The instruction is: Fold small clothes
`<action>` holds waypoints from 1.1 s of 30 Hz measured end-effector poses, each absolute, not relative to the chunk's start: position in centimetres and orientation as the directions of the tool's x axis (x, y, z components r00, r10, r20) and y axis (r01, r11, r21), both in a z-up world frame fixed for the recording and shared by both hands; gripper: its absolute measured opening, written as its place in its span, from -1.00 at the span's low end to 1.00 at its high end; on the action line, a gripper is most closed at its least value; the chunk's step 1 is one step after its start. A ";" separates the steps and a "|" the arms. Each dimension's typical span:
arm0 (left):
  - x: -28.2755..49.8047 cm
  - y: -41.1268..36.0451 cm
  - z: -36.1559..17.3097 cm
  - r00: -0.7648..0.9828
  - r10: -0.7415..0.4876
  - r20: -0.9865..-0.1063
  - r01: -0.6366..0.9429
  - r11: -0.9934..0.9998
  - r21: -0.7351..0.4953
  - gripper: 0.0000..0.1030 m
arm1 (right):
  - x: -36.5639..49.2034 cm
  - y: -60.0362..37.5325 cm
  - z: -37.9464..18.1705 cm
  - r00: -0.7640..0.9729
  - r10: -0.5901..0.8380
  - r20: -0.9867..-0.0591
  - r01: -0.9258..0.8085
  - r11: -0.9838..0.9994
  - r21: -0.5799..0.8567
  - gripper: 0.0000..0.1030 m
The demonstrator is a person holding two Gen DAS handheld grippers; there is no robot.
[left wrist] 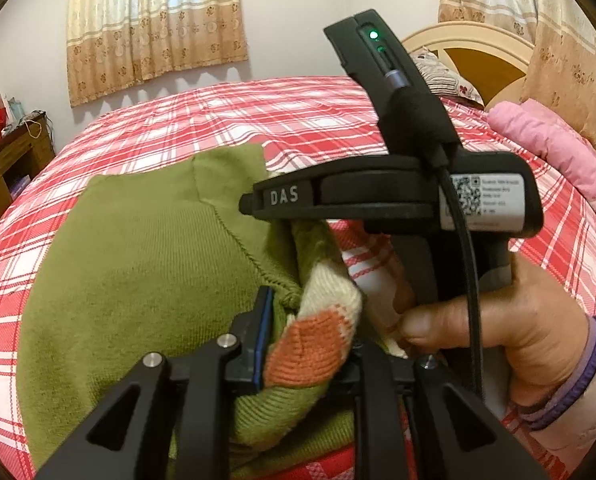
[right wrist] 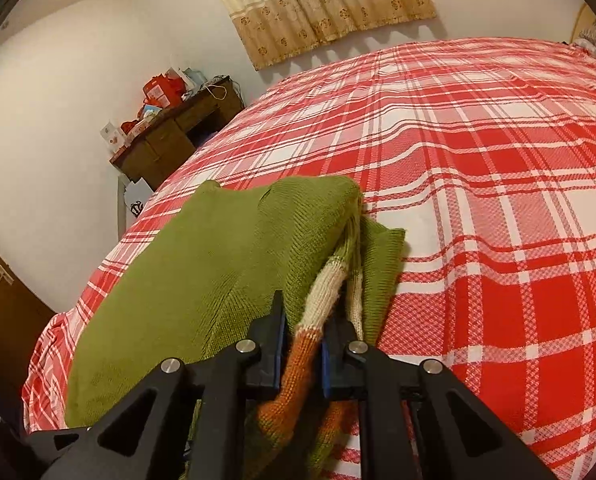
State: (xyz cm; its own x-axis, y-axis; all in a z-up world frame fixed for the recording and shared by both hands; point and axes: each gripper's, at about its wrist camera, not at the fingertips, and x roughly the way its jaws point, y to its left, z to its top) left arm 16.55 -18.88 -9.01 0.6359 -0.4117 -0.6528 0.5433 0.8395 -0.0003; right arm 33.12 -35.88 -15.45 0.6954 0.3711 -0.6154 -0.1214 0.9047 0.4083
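A small green knit sweater (left wrist: 138, 264) with cream and orange stripes lies partly folded on the red plaid bed (left wrist: 226, 120). My left gripper (left wrist: 309, 332) is shut on its striped edge (left wrist: 309, 340). The right gripper's black body (left wrist: 397, 200), held in a hand (left wrist: 517, 344), crosses the left wrist view just beyond it. In the right wrist view, my right gripper (right wrist: 302, 340) is shut on the striped fold (right wrist: 298, 356) of the sweater (right wrist: 202, 272), whose green body spreads left and ahead on the bed (right wrist: 477, 200).
A wooden desk (right wrist: 170, 136) with red boxes stands past the bed's far left corner. Curtains (left wrist: 154, 20) hang on the wall. A pink quilt (left wrist: 549, 148), a pillow (left wrist: 441, 72) and the headboard (left wrist: 469, 44) lie at the right.
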 end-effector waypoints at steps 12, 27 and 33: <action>13.5 -14.5 -7.2 0.653 -0.434 -0.621 0.562 0.827 0.013 -0.21 | 32.8 -35.7 -15.3 0.709 0.323 -0.627 -0.092 0.924 0.372 -0.43; 16.0 -4.1 -10.4 0.728 -0.275 -0.629 0.301 0.951 -0.067 0.52 | 19.1 -36.6 -11.1 0.816 0.256 -0.518 -0.021 0.909 0.416 0.05; 17.2 -3.1 -11.4 0.680 -0.335 -0.652 0.267 0.942 -0.205 0.81 | 20.3 -30.5 -10.2 0.727 0.338 -0.598 -0.190 0.936 0.298 -0.01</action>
State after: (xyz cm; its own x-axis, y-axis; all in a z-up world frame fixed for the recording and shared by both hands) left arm 17.23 -3.09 -11.44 0.6803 -0.3348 -0.6520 0.2672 0.9416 -0.2047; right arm 20.33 -30.55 -10.24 0.7266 0.3378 -0.5983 -0.1897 0.9356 0.2979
